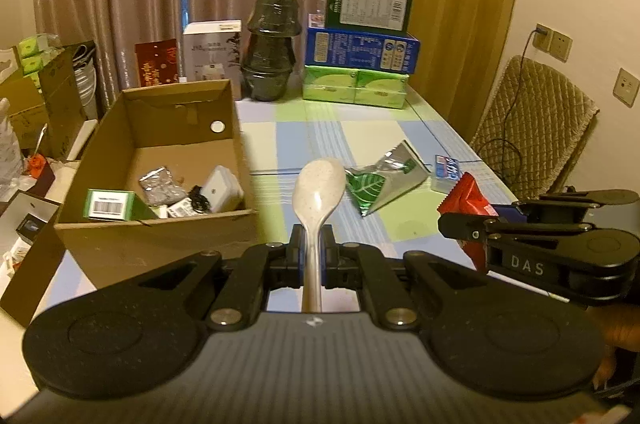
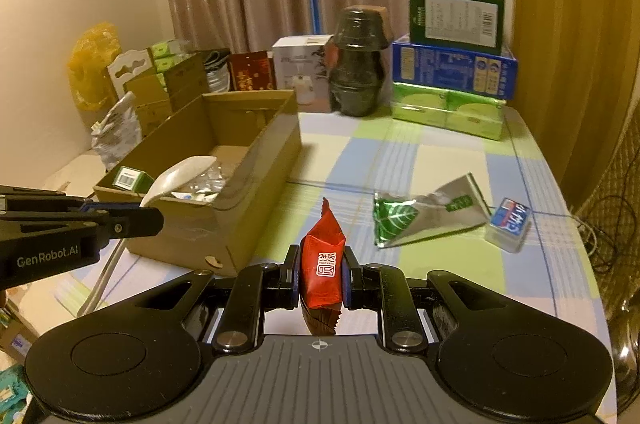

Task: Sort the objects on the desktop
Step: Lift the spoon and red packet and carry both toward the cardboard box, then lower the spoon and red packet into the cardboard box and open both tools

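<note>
My left gripper is shut on the handle of a white spoon, bowl pointing forward, held above the table just right of an open cardboard box. In the right wrist view the left gripper and the spoon sit by the box's near corner. My right gripper is shut on a red snack packet, held above the table; it shows at the right of the left wrist view with the packet. A green-and-silver foil pouch and a small blue-labelled pack lie on the checked tablecloth.
The box holds a green carton, a foil bag and a white case. At the table's back stand a dark jar, a white box and stacked green and blue boxes. Clutter lies left; a padded chair stands right.
</note>
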